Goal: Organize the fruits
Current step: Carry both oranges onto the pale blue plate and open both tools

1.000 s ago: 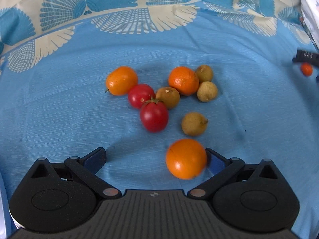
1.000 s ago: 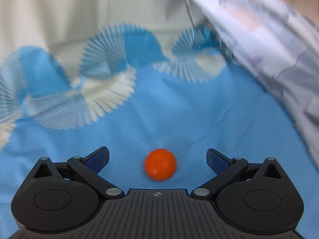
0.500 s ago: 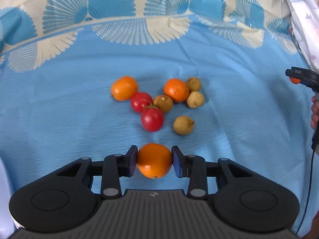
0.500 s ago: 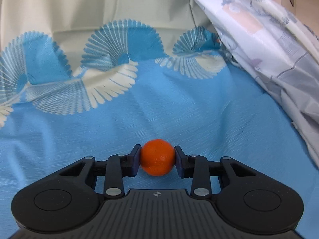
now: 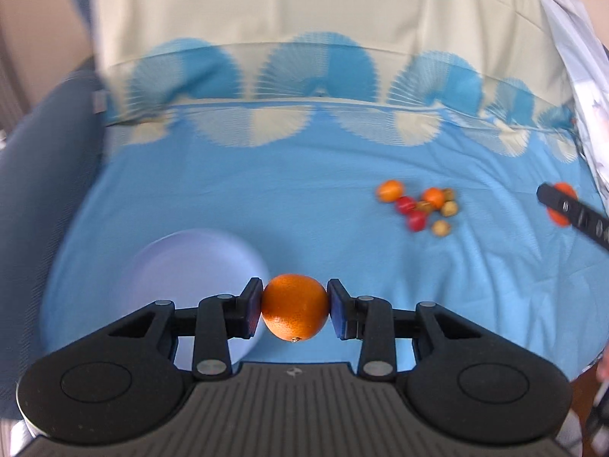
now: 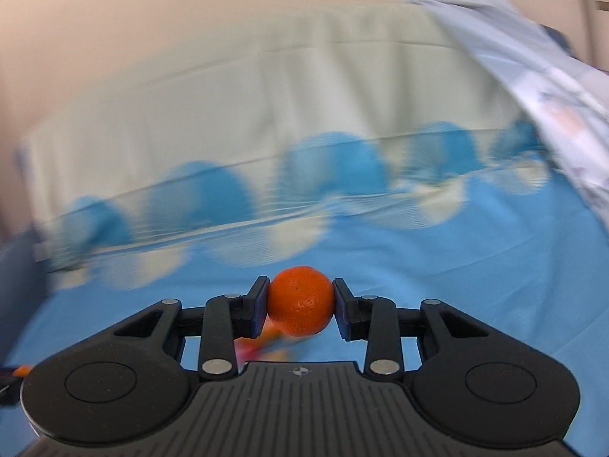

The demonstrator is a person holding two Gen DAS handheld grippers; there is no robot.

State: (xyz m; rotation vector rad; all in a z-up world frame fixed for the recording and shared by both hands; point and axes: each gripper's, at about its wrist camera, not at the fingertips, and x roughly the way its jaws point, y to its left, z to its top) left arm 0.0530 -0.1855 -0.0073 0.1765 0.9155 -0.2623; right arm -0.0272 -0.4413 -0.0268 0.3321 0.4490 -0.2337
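The left gripper [image 5: 295,312] is clamping an orange [image 5: 295,311] beside a pale plate [image 5: 190,266]. The right gripper [image 6: 300,301] is gripping a smaller, redder tangerine [image 6: 300,299] above blue cloth [image 6: 475,266]

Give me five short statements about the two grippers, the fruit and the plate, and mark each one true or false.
1. The left gripper is shut on an orange. True.
2. The right gripper is open with nothing in it. False: it is shut on a small, redder orange fruit.
3. A pale purple plate lies on the blue cloth, to the left of the held orange. True.
4. The plate already has red fruit on it. False: its visible surface is bare.
5. The pile of loose fruit lies on the cloth, apart from the plate. True.
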